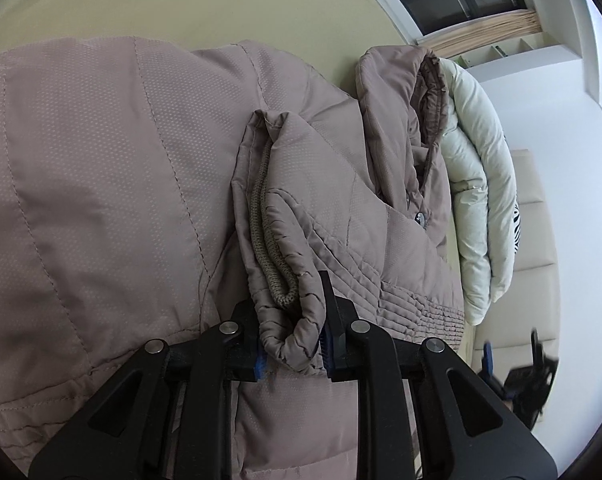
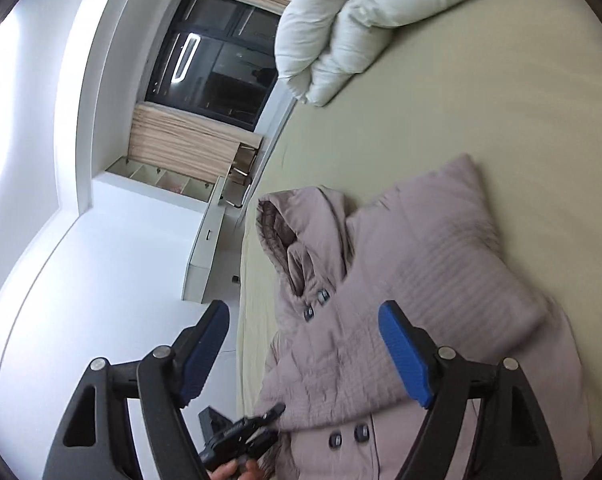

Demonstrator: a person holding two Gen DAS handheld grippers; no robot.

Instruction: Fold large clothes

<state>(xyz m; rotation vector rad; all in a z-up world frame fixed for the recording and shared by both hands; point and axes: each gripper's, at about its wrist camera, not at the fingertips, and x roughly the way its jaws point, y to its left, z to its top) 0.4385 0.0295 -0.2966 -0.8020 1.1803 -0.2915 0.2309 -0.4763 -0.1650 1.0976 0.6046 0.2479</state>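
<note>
Left gripper (image 1: 293, 344) angled down, clamping jacket cuff (image 1: 285, 280)

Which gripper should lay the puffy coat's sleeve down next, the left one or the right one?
Probably the left. The left gripper is already shut on the sleeve cuff over the mauve padded coat. The right gripper is open and empty, off above the coat's buttoned front.

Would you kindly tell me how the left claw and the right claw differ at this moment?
The left claw is nearly closed, pinching the cuff of the mauve quilted coat; the right claw gapes wide and holds nothing. The left presses into fabric; the right hangs above the coat. Both have black arms and blue pads.
</note>
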